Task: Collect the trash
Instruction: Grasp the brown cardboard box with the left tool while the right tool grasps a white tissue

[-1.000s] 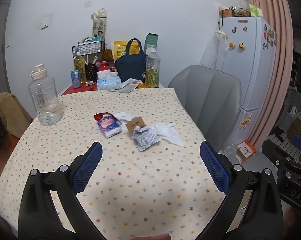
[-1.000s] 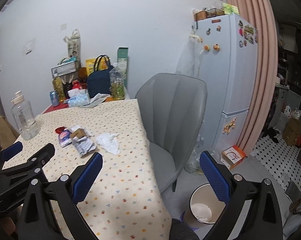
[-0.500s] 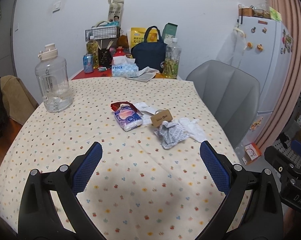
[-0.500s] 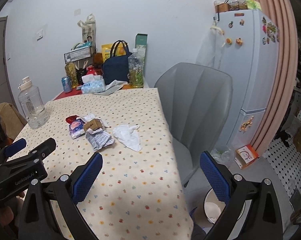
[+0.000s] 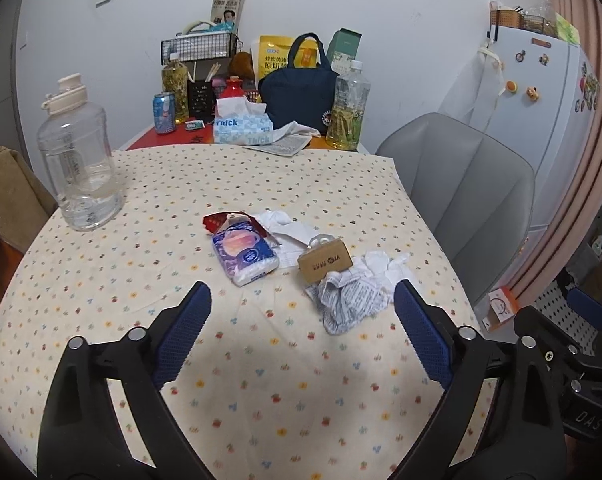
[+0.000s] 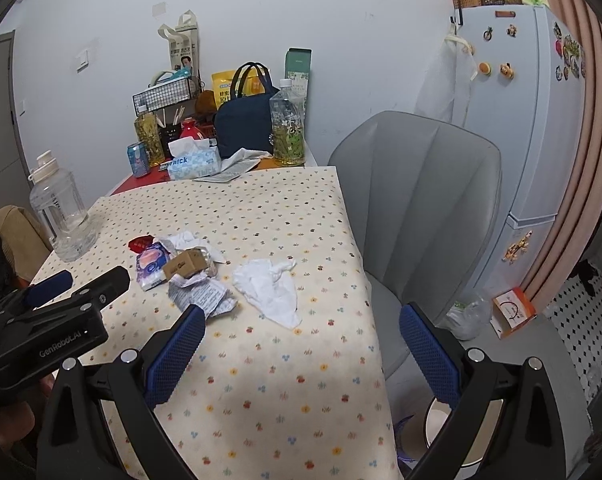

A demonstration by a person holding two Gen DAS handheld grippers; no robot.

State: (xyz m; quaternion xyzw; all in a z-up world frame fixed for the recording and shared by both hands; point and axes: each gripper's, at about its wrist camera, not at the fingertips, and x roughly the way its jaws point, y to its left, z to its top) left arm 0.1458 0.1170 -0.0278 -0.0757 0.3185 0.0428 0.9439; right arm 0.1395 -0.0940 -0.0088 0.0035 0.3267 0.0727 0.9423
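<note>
A small heap of trash lies mid-table: a blue-pink tissue pack (image 5: 244,255), a red wrapper (image 5: 215,222), a small brown cardboard box (image 5: 325,261), a crumpled printed paper (image 5: 347,304) and a crumpled white tissue (image 6: 270,292). The pack (image 6: 153,266), box (image 6: 185,265) and printed paper (image 6: 203,294) also show in the right wrist view. My left gripper (image 5: 301,320) is open and empty, just short of the heap. My right gripper (image 6: 301,340) is open and empty over the table's right edge. A white bin (image 6: 445,424) stands on the floor below it.
A large clear water jug (image 5: 77,172) stands at the table's left. Bottles, a can, a tissue box (image 5: 241,126) and a navy bag (image 5: 297,88) crowd the far end. A grey chair (image 6: 417,208) is at the table's right side, a fridge (image 6: 533,120) beyond.
Both grippers have moved forward toward the trash heap, which now looks larger and nearer. Both stay open.
</note>
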